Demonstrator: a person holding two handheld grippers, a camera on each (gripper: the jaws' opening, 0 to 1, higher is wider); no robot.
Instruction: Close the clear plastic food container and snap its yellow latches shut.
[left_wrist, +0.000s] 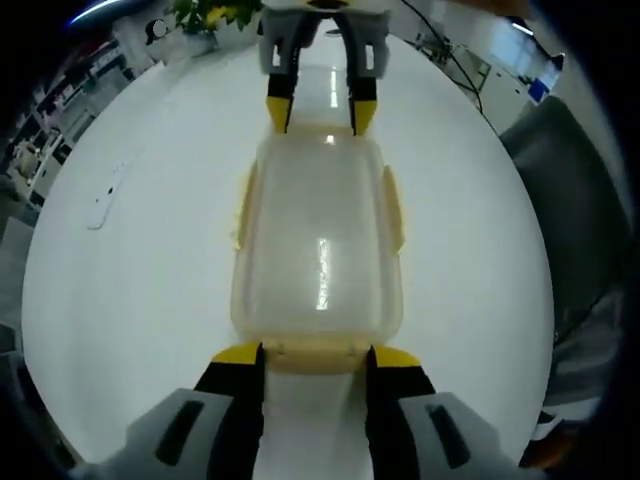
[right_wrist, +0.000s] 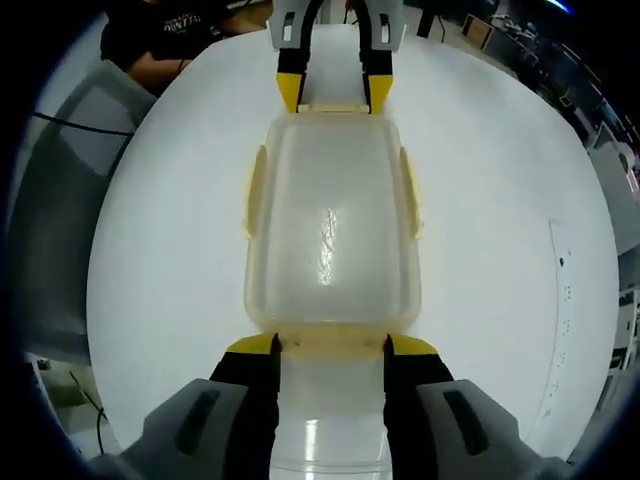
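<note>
A clear plastic food container (left_wrist: 318, 240) (right_wrist: 330, 220) lies on the white table (left_wrist: 150, 280) with its lid on. Pale yellow latches (left_wrist: 393, 205) (right_wrist: 257, 190) hang along its long sides, slightly flared out. The two grippers face each other across its short ends. My left gripper (left_wrist: 317, 358) is open, its yellow tips either side of the near end latch (left_wrist: 315, 352); it appears far off as the left gripper (right_wrist: 334, 95). My right gripper (right_wrist: 332, 347) is open too, straddling the opposite end latch (right_wrist: 332, 340), and appears as the right gripper (left_wrist: 321, 112).
A white power strip (left_wrist: 105, 195) (right_wrist: 560, 300) lies flat on the table to one side. A dark chair (left_wrist: 570, 200) (right_wrist: 70, 200) stands by the table's edge. A person in a dark shirt (right_wrist: 170, 30) sits beyond the far end, and a plant (left_wrist: 205, 15) stands behind.
</note>
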